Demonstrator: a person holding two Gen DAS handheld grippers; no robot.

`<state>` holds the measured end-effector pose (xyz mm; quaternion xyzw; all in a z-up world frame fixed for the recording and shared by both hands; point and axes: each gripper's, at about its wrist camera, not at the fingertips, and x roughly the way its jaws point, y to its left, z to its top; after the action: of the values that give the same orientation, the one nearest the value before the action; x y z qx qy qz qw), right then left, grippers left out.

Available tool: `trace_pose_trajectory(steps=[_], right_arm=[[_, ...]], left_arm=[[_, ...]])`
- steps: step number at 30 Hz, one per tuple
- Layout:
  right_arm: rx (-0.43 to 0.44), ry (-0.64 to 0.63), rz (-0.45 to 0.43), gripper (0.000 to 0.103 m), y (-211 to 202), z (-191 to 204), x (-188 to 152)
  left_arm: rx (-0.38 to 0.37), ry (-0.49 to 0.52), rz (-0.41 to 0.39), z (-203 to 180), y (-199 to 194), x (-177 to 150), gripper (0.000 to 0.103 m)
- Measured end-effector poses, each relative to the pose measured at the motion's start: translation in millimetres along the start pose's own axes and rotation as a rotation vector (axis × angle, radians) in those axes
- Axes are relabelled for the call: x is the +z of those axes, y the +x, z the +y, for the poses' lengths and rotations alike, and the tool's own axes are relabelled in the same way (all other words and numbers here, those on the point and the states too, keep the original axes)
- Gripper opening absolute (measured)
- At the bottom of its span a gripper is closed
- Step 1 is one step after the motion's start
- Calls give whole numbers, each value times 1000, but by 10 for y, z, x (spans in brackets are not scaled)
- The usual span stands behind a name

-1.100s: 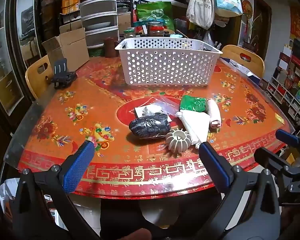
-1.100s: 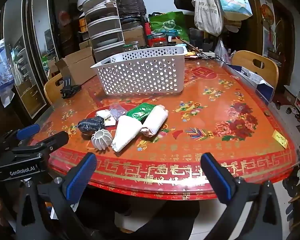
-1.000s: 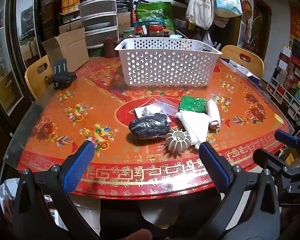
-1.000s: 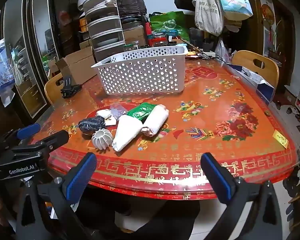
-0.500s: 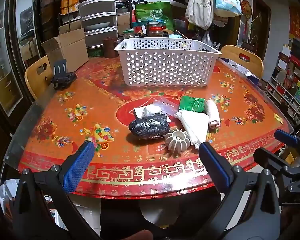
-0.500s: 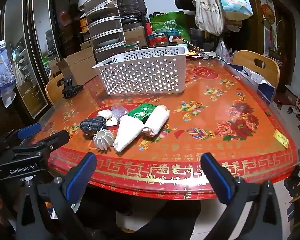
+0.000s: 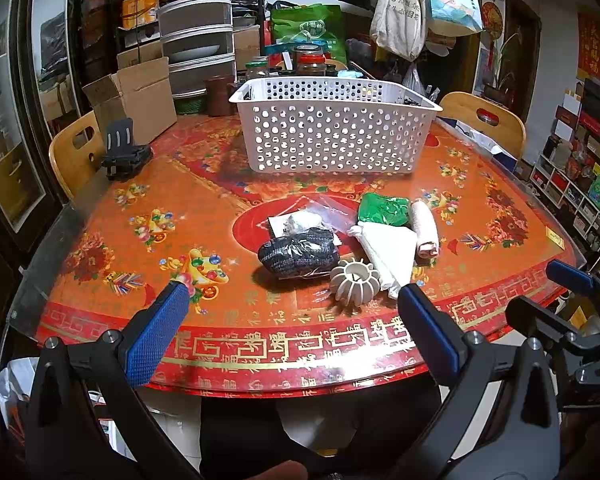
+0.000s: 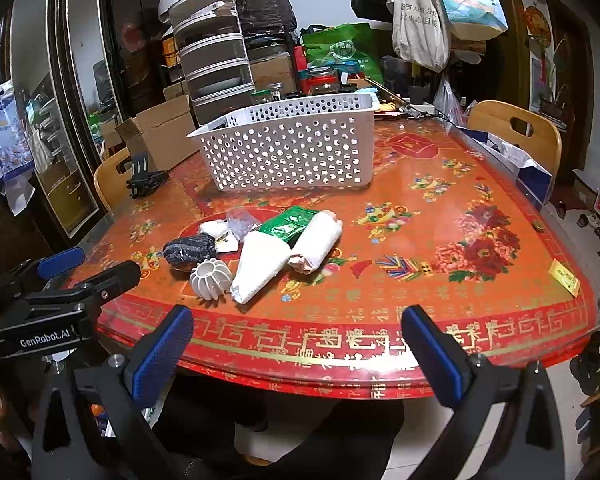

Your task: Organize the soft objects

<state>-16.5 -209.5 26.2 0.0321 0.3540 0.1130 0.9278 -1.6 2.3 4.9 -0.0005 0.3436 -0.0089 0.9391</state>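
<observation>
A cluster of soft items lies on the red table (image 7: 148, 200): a dark rolled cloth (image 7: 298, 254) (image 8: 189, 248), a white folded cloth (image 7: 388, 250) (image 8: 262, 262), a green packet (image 7: 384, 209) (image 8: 288, 222), a rolled towel (image 7: 425, 228) (image 8: 316, 246), a small white bundle (image 7: 304, 222) and a white ribbed round piece (image 7: 355, 279) (image 8: 211, 278). A white perforated basket (image 7: 332, 136) (image 8: 288, 148) stands behind them. My left gripper (image 7: 296, 324) and right gripper (image 8: 296, 344) are both open and empty, held off the table's near edge.
A black phone stand (image 7: 124, 154) sits at the table's left side. Wooden chairs (image 7: 74, 152) (image 8: 514, 132) stand at left and right. Cardboard boxes (image 7: 136, 96), stacked containers and jars crowd behind the basket. A blue-white box (image 8: 512, 160) lies at the table's right edge.
Both grippers have drifted slightly; the items on the table lie where they were.
</observation>
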Motion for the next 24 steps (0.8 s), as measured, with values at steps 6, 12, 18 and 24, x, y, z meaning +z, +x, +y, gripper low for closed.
trace_pose_trajectory(steps=[6, 12, 18, 24], right_arm=[[9, 1, -1, 103, -22, -6, 1], [10, 0, 0, 103, -21, -12, 1], [15, -1, 3, 103, -14, -18, -12], [15, 3, 4, 103, -9, -27, -15]], left_arm=[[-2, 2, 0, 7, -2, 1, 103], [-1, 2, -1, 2, -4, -1, 103], [-2, 2, -1, 1, -3, -2, 103], [-2, 1, -2, -1, -7, -2, 103]])
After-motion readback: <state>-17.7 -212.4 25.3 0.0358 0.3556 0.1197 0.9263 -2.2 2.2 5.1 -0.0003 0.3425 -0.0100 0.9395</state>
